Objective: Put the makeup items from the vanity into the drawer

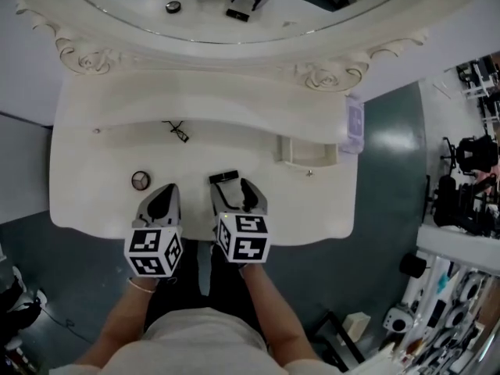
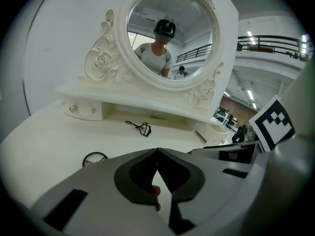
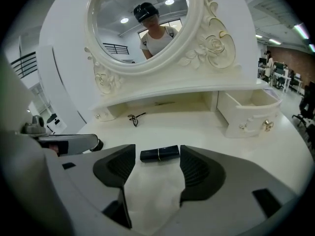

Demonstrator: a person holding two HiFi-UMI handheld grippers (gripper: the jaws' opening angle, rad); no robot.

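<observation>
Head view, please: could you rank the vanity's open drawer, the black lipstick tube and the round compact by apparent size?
1. open drawer: clearly largest.
2 and 3. black lipstick tube and round compact: one longer, one rounder, too alike to rank.

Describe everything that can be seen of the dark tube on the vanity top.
The dark tube is a short, slim, glossy black case, plastic by its look, with a thin pale band around its middle. It lies flat on its side on the white vanity top, crosswise, just ahead of the right hand-held gripper, whose jaws stand apart. Only the vanity top touches it.
</observation>
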